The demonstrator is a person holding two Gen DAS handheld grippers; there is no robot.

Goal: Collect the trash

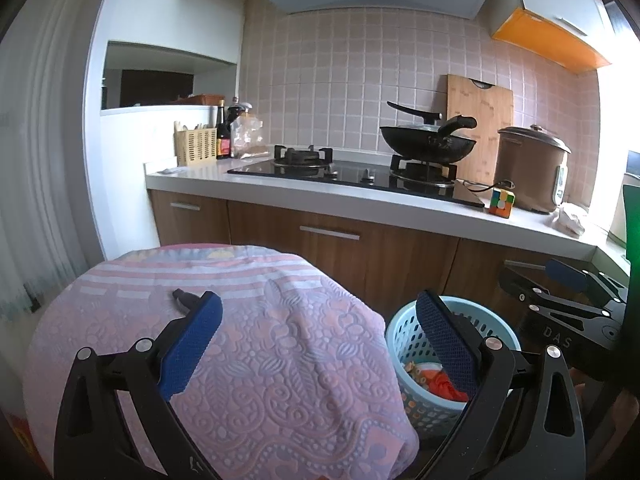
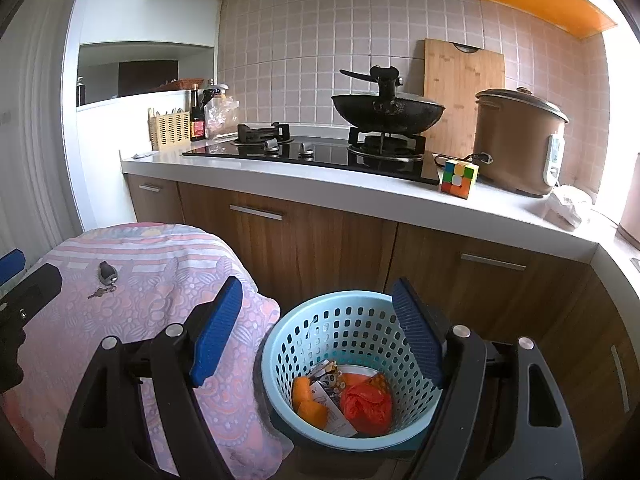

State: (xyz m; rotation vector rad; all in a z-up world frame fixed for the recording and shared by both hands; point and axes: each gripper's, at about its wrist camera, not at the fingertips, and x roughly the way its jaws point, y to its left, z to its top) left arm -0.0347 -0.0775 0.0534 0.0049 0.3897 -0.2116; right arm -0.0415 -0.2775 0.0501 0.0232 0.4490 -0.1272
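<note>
Sitting on the floor by the cupboards is a light blue basket [image 2: 352, 364] with holes in its wall. Inside it lies the trash [image 2: 340, 396]: a red bag, some orange bits and a printed wrapper. Just left of the basket is a round table under a pink cloth [image 2: 132, 320]. A key fob [image 2: 107, 273] with small keys lies on the cloth.

The right gripper [image 2: 316, 328] hangs over the basket with its blue pads spread wide and nothing between them. The left gripper [image 1: 320, 340] is over the edge of the cloth, also spread wide and holding nothing. Its right pad shows in front of the basket.

Up on the counter [image 2: 280, 184] are a stove, a black wok [image 2: 388, 112], a brown pot [image 2: 520, 140] and a colour cube [image 2: 459, 178]. A wooden board [image 2: 464, 76] leans on the tiles.
</note>
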